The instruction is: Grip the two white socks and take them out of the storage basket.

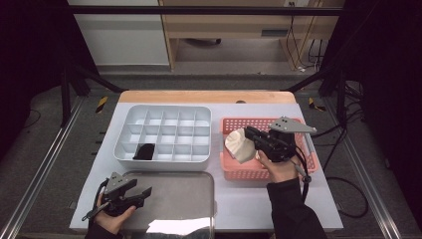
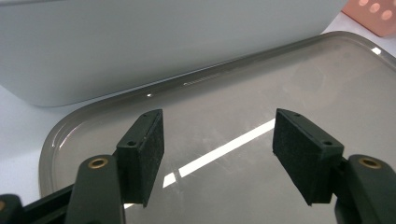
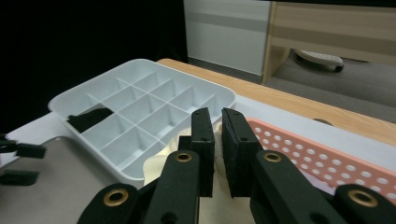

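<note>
Pinching a soft cream cloth over the pink holey plastic basket, the right gripper grips tight while the left gripper hangs wide apart above the shiny grey metal tray.

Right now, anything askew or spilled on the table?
Nothing stands out. Divider tray, pink basket and grey tray sit square. Right gripper holds a cream cloth over the basket; a black item lies in one compartment.

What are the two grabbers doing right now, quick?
Left gripper: open, holding nothing, over the grey tray.
Right gripper: closed on the cream cloth, above the pink basket.
</note>
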`<state>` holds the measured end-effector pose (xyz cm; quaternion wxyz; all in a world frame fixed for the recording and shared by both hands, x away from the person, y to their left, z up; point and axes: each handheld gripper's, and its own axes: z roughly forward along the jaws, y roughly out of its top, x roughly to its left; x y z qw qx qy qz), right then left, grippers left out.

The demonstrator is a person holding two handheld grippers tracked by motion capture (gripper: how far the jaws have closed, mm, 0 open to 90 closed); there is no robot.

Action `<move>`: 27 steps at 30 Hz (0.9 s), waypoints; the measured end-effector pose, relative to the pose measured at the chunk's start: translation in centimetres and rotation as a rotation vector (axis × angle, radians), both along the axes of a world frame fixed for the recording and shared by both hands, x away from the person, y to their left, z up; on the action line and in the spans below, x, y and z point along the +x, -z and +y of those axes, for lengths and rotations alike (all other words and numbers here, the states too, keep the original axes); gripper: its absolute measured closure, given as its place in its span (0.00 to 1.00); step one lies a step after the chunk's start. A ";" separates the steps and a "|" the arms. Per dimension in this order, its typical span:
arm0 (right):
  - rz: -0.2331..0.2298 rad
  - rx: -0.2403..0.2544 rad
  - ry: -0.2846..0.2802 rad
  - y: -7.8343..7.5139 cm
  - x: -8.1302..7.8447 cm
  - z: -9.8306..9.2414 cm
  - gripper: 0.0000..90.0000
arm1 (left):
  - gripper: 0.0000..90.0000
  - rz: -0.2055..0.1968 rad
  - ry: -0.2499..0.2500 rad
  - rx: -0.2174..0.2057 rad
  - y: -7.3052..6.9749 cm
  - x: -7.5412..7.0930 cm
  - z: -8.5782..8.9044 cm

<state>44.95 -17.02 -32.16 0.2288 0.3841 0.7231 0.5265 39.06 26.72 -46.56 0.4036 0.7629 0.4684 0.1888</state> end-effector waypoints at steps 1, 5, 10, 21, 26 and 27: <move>-0.004 0.002 -0.010 -0.1 -0.4 0.1 0.93 | 0.37 -0.001 0.000 0.001 0.0 0.0 0.0; -0.003 -0.004 -0.058 0.1 -2.1 0.6 0.93 | 0.37 -0.001 0.000 -0.001 0.0 0.0 0.0; 0.016 -0.014 -0.102 0.9 -4.0 1.1 0.93 | 0.37 -0.001 -0.002 -0.001 0.0 0.0 0.0; 0.100 -0.015 -0.157 5.3 -6.6 1.1 0.93 | 0.37 -0.004 -0.004 0.000 0.0 0.0 0.0; 0.160 -0.049 -0.161 7.9 -6.8 1.2 0.93 | 0.37 -0.006 -0.006 -0.001 -0.1 -0.1 0.0; 0.174 -0.050 -0.163 8.4 -6.8 1.3 0.93 | 0.37 -0.006 -0.005 -0.001 -0.1 -0.1 0.0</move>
